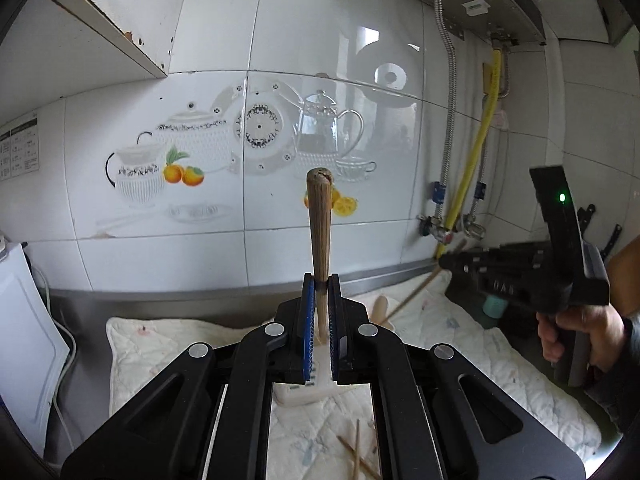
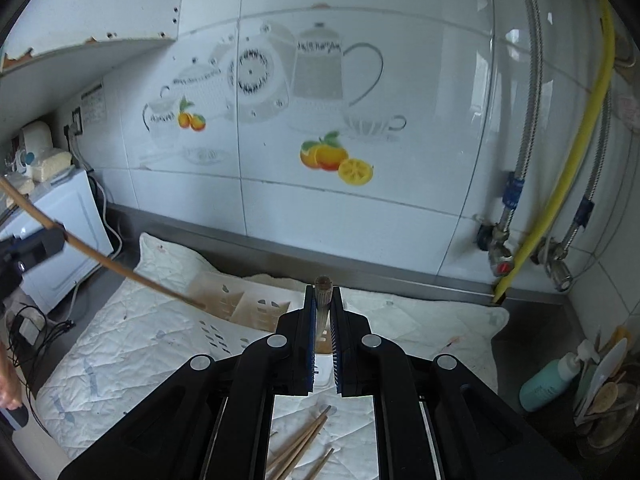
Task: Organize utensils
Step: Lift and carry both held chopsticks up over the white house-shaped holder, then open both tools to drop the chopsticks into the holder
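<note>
In the left wrist view, the left gripper (image 1: 320, 292) fills the lower centre of the frame, its blue-lined jaws pressed together on a wooden chopstick (image 1: 319, 232). The stick sits right between the fingertips and rises almost straight up the middle of the picture, its ridged, cracked thick end uppermost against the tiled wall (image 1: 280, 40); its thin end runs down between the pads toward a white utensil holder (image 1: 304, 394) lying on the quilted mat (image 1: 160, 356). A few loose chopsticks (image 1: 356, 456) lie on the mat at the bottom edge, pointing diagonally. At the right edge of that frame, a person's hand (image 1: 580, 336) carries the right gripper, seen from the side; a thin stick slants from its tip down to the left toward the mat.

In the right wrist view, the right gripper (image 2: 323, 300) is likewise clamped, pinching a second chopstick (image 2: 322, 312) that stands upright between its jaws, the ridged end facing the camera. Below the jaws, loose chopsticks (image 2: 304, 440) lie on the mat (image 2: 132, 344) at the bottom centre, angled to the upper right. Just beyond the fingertips lies the perforated holder (image 2: 240, 308). At the left edge, the other gripper holds its long stick (image 2: 100, 258), which slopes from upper left down to the holder. A teal bottle (image 2: 548, 384) and a jar of spoons (image 2: 604, 396) stand at the lower right.
</note>
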A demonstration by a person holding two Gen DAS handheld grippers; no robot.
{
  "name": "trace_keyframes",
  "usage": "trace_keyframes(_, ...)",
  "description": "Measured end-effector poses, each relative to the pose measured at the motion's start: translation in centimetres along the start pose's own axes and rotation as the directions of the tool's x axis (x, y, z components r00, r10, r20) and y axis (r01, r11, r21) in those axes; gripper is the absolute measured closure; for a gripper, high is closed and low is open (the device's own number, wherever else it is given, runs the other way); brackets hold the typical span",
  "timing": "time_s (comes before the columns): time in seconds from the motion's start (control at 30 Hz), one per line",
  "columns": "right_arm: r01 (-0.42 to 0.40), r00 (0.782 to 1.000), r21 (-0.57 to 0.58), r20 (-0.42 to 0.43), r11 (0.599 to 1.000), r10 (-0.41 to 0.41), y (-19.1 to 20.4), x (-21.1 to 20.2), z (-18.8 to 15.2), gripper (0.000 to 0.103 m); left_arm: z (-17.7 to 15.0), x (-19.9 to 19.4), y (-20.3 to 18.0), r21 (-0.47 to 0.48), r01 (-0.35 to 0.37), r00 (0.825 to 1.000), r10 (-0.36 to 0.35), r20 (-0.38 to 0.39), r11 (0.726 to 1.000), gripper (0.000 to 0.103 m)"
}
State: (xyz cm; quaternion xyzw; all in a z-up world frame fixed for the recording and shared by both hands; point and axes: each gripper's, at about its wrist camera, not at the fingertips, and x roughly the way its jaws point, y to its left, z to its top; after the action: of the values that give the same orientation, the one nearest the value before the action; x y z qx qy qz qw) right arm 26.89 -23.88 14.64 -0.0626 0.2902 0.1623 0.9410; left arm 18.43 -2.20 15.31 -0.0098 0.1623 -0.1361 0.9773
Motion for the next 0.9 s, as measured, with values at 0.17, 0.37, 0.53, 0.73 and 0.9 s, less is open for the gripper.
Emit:
trace_keyframes(0.17,0.000,0.999,-0.004,-0.033,1.000,-0.001,-0.1,1.8,-0.2,0.096,0.7,2.7,0.6,0.015,-0.034,0.999,0.034,-0.027,0.999,0.098)
trace_keyframes(0.37,0.006,0.999,-0.010,-0.047,1.000,-0.006,-0.2,2.5,0.0,0.096,0.1,6.4,1.3,0.020,-0.053,0.992,0.055,-0.117,0.998,0.098)
trace_keyframes(0.53,0.004,0.999,-0.010,-0.045,1.000,-0.004,-0.3,2.5,0.0,0.096,-0.6,8.1,1.8,0.002,-0.064,0.985,0.063,-0.163,0.998,0.098)
trace_keyframes(0.73,0.008,0.999,-0.007,-0.039,1.000,-0.008,-0.6,2.3,-0.1,0.095,-1.1,9.3,2.3,-0.032,-0.065,0.979,0.058,-0.194,0.997,0.097)
trace_keyframes(0.9,0.012,1.000,0.001,-0.007,1.000,-0.012,-0.7,1.1,-0.2,0.084,-1.0,9.1,2.4,-0.026,-0.077,0.980,0.071,-0.184,0.997,0.095)
